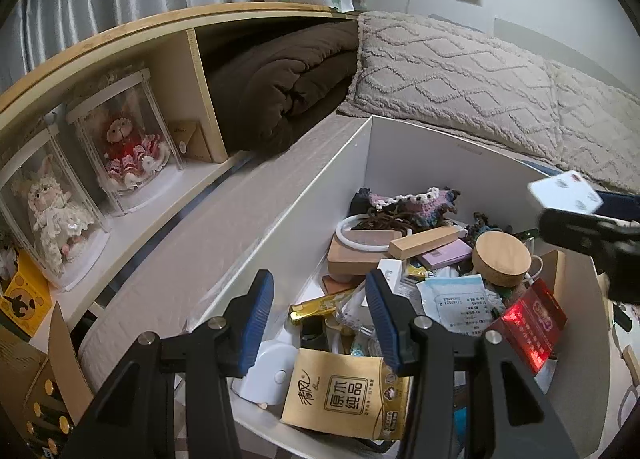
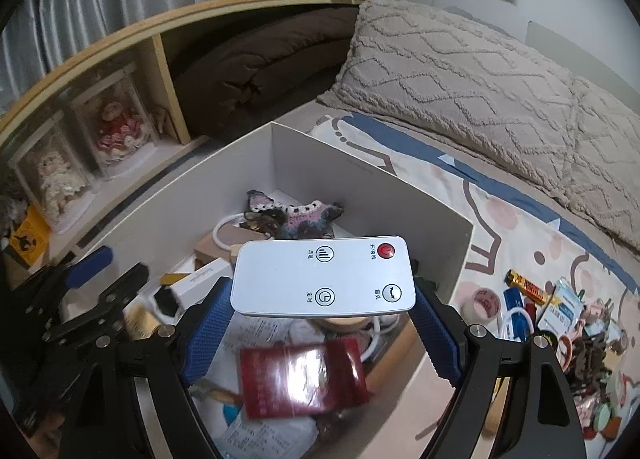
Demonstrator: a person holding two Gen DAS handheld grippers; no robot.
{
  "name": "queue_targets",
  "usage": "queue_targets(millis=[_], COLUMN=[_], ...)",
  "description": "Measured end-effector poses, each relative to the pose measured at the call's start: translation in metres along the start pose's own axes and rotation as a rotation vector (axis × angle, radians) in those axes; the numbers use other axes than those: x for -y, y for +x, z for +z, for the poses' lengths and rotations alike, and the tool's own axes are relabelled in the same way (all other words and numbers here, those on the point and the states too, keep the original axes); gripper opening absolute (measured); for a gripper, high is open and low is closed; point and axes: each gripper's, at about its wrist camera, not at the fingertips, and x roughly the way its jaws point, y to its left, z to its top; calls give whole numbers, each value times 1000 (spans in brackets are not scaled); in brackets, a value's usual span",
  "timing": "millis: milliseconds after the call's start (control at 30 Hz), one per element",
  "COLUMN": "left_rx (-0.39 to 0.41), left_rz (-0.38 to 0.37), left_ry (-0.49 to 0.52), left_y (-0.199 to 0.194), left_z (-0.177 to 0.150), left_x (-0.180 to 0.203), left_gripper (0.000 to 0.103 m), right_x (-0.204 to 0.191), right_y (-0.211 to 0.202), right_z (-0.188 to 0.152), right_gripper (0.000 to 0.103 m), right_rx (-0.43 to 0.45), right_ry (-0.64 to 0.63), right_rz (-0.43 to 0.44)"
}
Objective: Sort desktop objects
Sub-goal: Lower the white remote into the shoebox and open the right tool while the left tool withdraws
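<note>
A white cardboard box (image 1: 280,227) stands on the bed, full of small items: a gold tissue pack (image 1: 340,391), a red packet (image 1: 528,323), a wood-lidded jar (image 1: 500,259), a wooden block (image 1: 424,243) and a crochet piece (image 1: 412,203). My left gripper (image 1: 322,319) hangs open over the box's near end, with nothing between its blue pads. My right gripper (image 2: 322,327) is shut on a white remote control (image 2: 324,277), gripped across its short ends and held flat above the box (image 2: 224,179). The left wrist view shows that remote (image 1: 564,191) at the right edge.
A heap of loose small objects (image 2: 560,319) lies on the patterned sheet to the right of the box. Beige pillows (image 2: 480,79) line the far side. A wooden shelf (image 1: 120,39) on the left holds cased dolls (image 1: 132,147) and a brown blanket (image 1: 280,91).
</note>
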Motion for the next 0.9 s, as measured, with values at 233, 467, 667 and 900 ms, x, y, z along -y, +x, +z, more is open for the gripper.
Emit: queue_targets(millis=[233, 467, 667, 900], left_rx=[8, 17, 17, 21], left_rz=[-24, -43, -57, -69], left_ry=[2, 6, 16, 23], left_y=[-2, -3, -2, -3], left_z=[1, 3, 4, 5], left_x=[3, 7, 13, 16], left_gripper=[48, 48, 48, 48], right_x=[0, 8, 14, 19], right_y=[39, 80, 95, 97], right_z=[17, 27, 35, 44], right_gripper=[86, 86, 86, 86], right_rx=[-96, -178, -213, -223], right_ry=[29, 96, 152, 159], right_rz=[7, -1, -6, -91])
